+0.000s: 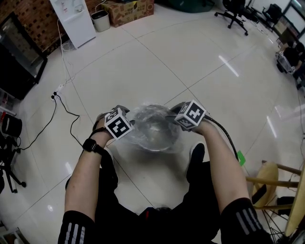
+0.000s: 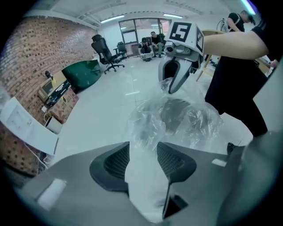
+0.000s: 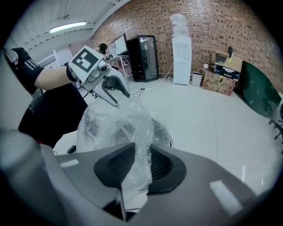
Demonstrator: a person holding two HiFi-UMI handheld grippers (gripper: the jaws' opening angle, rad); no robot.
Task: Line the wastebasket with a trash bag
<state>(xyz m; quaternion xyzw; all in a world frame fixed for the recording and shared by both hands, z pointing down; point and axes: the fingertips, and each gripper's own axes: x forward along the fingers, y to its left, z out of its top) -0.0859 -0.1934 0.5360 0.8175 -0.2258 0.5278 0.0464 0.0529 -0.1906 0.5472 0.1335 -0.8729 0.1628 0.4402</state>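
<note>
A round grey wastebasket [image 1: 155, 136] stands on the floor between the person's feet, with a clear trash bag [image 1: 143, 116] crumpled over its mouth. My left gripper [image 1: 127, 125] is at the bag's left edge. In the left gripper view its pads stand apart, and only loose film [image 2: 143, 132] hangs in the gap of the left gripper [image 2: 143, 152]. My right gripper [image 1: 177, 119] is at the bag's right edge. In the right gripper view a bunch of the bag's film [image 3: 139, 132] is pinched between the pads of the right gripper [image 3: 141, 152]. The basket's rim is mostly hidden under the plastic.
A wooden stool [image 1: 269, 177] stands at the right, close to my right arm. A black cable and power strip [image 1: 57, 91] lie on the tiles to the left. A white water dispenser [image 1: 75, 19], a cardboard box [image 1: 128, 9] and an office chair [image 1: 233, 12] stand far back.
</note>
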